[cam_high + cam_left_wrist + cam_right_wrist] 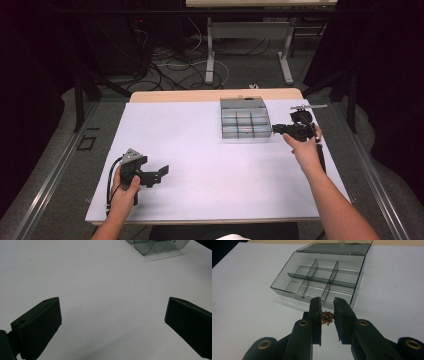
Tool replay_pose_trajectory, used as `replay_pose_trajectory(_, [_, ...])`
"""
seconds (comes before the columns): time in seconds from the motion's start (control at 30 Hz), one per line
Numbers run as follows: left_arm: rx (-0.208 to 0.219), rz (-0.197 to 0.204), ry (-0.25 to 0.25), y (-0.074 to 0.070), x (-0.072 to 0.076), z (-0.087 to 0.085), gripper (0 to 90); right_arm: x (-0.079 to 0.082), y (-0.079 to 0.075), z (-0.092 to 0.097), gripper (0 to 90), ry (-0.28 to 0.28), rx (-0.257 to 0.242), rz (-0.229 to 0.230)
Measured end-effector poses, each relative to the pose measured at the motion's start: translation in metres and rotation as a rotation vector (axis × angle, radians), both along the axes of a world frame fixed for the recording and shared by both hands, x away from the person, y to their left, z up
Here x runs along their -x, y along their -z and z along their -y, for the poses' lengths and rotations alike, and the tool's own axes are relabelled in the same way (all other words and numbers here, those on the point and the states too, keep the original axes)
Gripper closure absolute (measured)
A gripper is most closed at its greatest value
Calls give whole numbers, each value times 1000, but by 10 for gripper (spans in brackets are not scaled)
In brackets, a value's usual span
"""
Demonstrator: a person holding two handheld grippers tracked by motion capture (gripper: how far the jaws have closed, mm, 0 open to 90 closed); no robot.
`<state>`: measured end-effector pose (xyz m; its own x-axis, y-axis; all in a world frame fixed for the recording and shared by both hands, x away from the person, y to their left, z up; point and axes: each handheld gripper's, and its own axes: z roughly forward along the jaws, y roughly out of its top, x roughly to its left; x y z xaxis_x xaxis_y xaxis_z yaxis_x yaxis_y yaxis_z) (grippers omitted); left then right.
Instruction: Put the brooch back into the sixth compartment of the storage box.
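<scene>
A small gold and red flower-shaped ornament (pixel 327 318) sits between the jaws of my right gripper (pixel 327 302), which is shut on it just above the white table. The gripper (pixel 274 130) is right beside the near right corner of a clear grey compartment box (pixel 359 272). The box's lid (pixel 334 246) stands open at the back, and its compartments look empty. My left gripper (pixel 162 172) hovers over the front left of the table, wide open with nothing between its jaws (pixel 112 315). A corner of the box (pixel 160 246) shows far ahead of it.
The white table top (pixel 200 150) stretches between the two grippers. Beyond its wooden far edge are table legs (pixel 210 60) and loose cables (pixel 170 65) on the floor. A thin grey tool (pixel 307 106) lies near the right edge behind my right hand.
</scene>
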<state>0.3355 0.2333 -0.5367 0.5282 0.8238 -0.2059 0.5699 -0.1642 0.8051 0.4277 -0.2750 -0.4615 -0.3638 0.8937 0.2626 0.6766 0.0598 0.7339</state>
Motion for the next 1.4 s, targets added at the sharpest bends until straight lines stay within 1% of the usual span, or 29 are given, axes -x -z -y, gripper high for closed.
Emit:
replay_pose_trajectory(0.17, [-2, 0, 0, 0, 0, 0, 12, -4, -1, -4, 770, 4, 1, 0])
replay_pose_trajectory(0.3, [-5, 1, 0, 0, 0, 0, 12, -7, -1, -8, 769, 3, 8, -8])
replay_pose_trajectory(0.33, [-4, 1, 0, 0, 0, 0, 12, -8, 0, -9, 770, -1, 13, 0])
replay_pose_trajectory(0.43, [-4, 0, 0, 0, 0, 0, 12, -10, 0, -12, 770, 2, 7, -8])
replay_pose_trajectory(0.47, [-2, 5, -2, 1, 0, 0, 12, -11, 0, -13, 769, -1, 10, -2])
replay_pose_trajectory(0.53, [-7, 1, -1, 0, 0, 0, 12, -13, 1, -15, 770, 1, 12, -12])
replay_pose_trajectory(0.57, [-7, 2, -1, 0, 0, 0, 12, -14, 2, -15, 769, 3, 16, -10])
replay_pose_trajectory(0.6, [-2, 4, -1, 1, 0, 0, 12, -15, 2, -16, 770, 8, 10, -14])
replay_pose_trajectory(0.63, [-3, 4, -1, 1, 0, 0, 12, -16, 3, -16, 770, 5, 13, -9])
replay_pose_trajectory(0.7, [-2, 4, -1, 1, 0, 0, 12, -18, 3, -18, 769, 11, 9, -17])
replay_pose_trajectory(0.77, [-2, 4, -1, 1, 0, 0, 12, -20, 4, -19, 770, 11, 15, -11])
replay_pose_trajectory(0.83, [-1, 4, -1, 1, 0, 0, 12, -22, 4, -20, 769, 17, 11, -19])
replay_pose_trajectory(1.07, [-4, -1, 3, 1, -1, 0, 12, -28, 8, -28, 769, 23, 9, -19])
replay_pose_trajectory(1.17, [0, 3, 0, 1, -1, 0, 12, -31, 10, -31, 769, 28, 10, -13])
replay_pose_trajectory(1.23, [-2, -1, 3, 1, -1, -1, 12, -32, 11, -32, 769, 33, 13, -10])
replay_pose_trajectory(1.27, [1, 4, 0, 1, -1, 0, 12, -33, 12, -33, 769, 35, 12, -10])
replay_pose_trajectory(1.4, [1, 3, 2, 1, -1, 0, 12, -36, 14, -33, 769, 46, 10, -11])
